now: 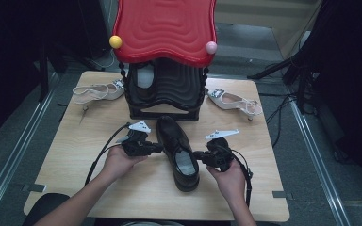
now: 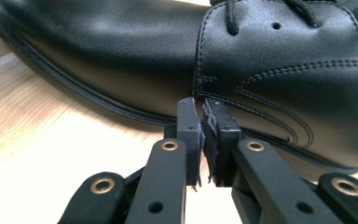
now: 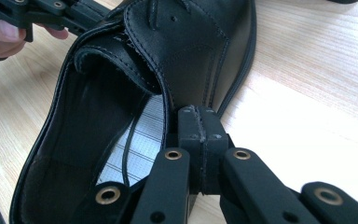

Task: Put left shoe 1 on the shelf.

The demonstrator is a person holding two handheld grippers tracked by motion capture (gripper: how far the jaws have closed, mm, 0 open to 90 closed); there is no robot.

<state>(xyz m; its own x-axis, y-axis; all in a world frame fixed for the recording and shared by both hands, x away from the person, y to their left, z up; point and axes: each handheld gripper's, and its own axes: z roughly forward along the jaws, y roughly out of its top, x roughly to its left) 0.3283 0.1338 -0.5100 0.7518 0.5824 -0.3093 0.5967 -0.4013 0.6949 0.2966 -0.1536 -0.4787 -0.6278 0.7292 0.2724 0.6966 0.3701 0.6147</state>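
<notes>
Looking down, I see a black leather lace-up shoe (image 1: 178,153) lying mid-table on pale wood (image 1: 99,136), toe toward the red-roofed rack (image 1: 165,52); it is smooth, glossy, double-stitched, with a ribbed welt and a striped white insole. My left gripper (image 1: 158,147) meets its side, jaws nearly together on nothing. My right gripper (image 1: 197,154), jaws pressed together, touches the opposite side.

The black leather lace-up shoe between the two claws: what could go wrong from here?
1. The left claw and right claw are shut and only press against the sides of the black leather lace-up shoe; pushed unevenly, it may twist or slide on the wooden table.
2. A loose lace lies inside the shoe and might catch the right claw.
3. Pushed forward, the toe could hit the black rack under the red wavy roof.
</notes>
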